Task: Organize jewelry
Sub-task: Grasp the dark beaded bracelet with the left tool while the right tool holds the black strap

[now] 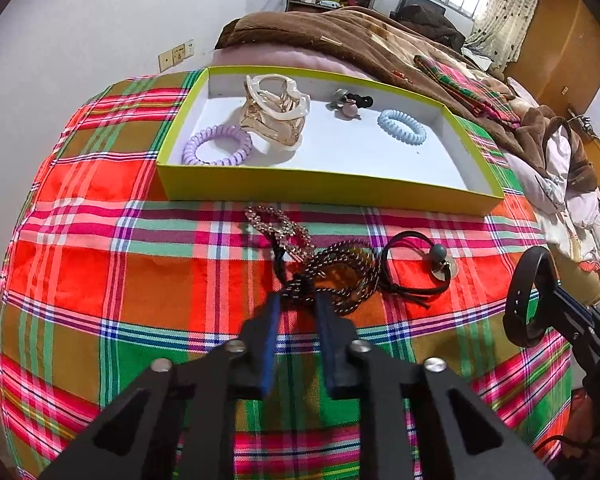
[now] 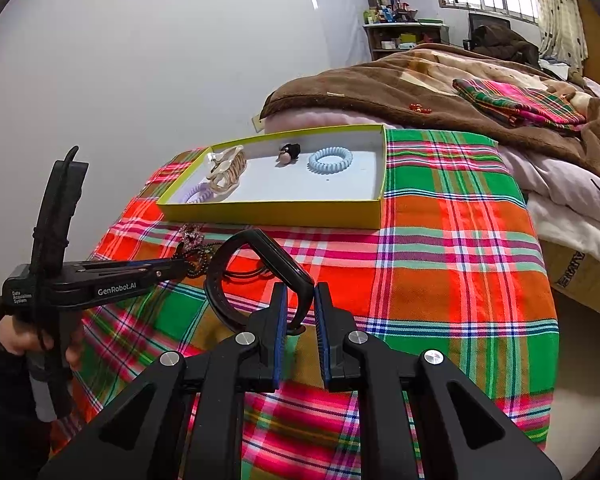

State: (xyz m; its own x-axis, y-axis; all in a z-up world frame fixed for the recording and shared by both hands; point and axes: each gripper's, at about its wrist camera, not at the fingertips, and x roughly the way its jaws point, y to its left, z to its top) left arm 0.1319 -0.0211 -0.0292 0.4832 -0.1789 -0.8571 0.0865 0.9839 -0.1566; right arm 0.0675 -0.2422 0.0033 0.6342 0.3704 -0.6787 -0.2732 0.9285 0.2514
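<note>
My left gripper [image 1: 298,299] is shut on the knotted end of a dark beaded chain [image 1: 340,270] that lies on the plaid cloth. Beside the chain lie a rhinestone piece [image 1: 278,226] and a black elastic with a green bead [image 1: 416,264]. My right gripper [image 2: 300,300] is shut on a black wristband [image 2: 256,252], held just above the cloth; that wristband [image 1: 522,300] also shows at the right of the left wrist view. Behind them a yellow box [image 1: 324,192] holds a purple coil tie [image 1: 216,146], pale hair claws [image 1: 276,112], a black tie [image 1: 350,104] and a blue coil tie [image 1: 402,126].
The plaid-covered table [image 2: 460,240] meets a grey wall on the left and a bed with a brown blanket [image 2: 400,84] behind and to the right. A folded plaid cloth [image 2: 520,104] lies on the bed. A hand [image 2: 16,336] holds the left gripper's handle.
</note>
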